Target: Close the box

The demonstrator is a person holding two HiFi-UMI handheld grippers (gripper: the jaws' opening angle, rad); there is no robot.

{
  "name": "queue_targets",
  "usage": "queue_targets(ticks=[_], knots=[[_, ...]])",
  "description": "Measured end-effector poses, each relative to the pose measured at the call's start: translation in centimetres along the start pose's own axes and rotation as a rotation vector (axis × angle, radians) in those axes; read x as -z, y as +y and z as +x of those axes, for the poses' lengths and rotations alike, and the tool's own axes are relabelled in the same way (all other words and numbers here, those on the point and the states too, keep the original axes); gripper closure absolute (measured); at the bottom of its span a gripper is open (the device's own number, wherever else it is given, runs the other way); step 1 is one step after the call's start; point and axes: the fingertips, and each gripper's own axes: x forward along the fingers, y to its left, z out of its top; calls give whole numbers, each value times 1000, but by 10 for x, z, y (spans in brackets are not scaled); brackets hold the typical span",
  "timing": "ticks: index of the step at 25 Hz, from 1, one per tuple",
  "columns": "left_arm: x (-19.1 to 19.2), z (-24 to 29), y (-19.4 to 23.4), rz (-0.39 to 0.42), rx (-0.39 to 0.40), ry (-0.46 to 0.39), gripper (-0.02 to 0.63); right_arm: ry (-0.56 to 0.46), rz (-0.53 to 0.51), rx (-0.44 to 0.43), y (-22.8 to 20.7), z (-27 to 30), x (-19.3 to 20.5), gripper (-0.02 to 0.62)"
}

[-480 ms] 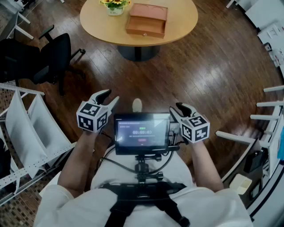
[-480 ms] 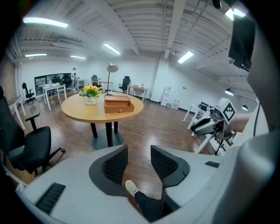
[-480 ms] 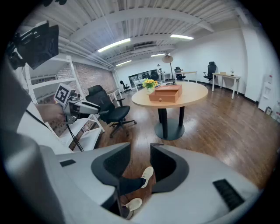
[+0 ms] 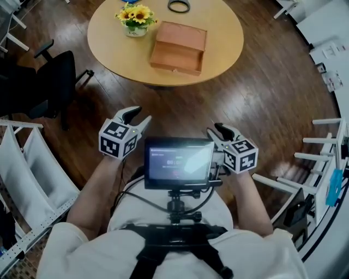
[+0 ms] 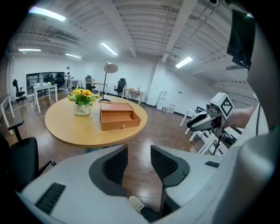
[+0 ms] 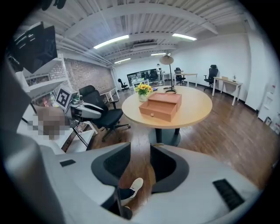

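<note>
A brown wooden box (image 4: 179,48) lies on the round wooden table (image 4: 109,49) ahead of me, its drawer slid out toward me with a small knob on the front. It also shows in the left gripper view as the box (image 5: 119,118) and in the right gripper view as the box (image 6: 161,106). My left gripper (image 4: 136,117) and right gripper (image 4: 215,133) hover near my waist, well short of the table. Both are open with nothing between their jaws, as the left gripper (image 5: 139,151) and right gripper (image 6: 141,148) views confirm.
A pot of yellow flowers (image 4: 135,19) and a black ring (image 4: 178,6) sit on the table behind the box. A black office chair (image 4: 38,82) stands left, white racks (image 4: 32,163) nearer left, white chair frames (image 4: 327,152) right. A monitor (image 4: 179,162) hangs on my chest rig.
The table and box have come lower and nearer in the head view, and more of the tabletop shows. Both grippers keep about the same place and stay open.
</note>
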Motion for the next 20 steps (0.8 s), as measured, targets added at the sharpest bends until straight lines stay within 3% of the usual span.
queue_targets(ticks=[11, 20], knots=[[-19, 69, 36, -22, 17, 38, 436, 8, -93, -47, -51, 59, -100, 446], [-22, 124, 70, -118, -119, 58, 436, 71, -260, -203, -111, 136, -174, 448]])
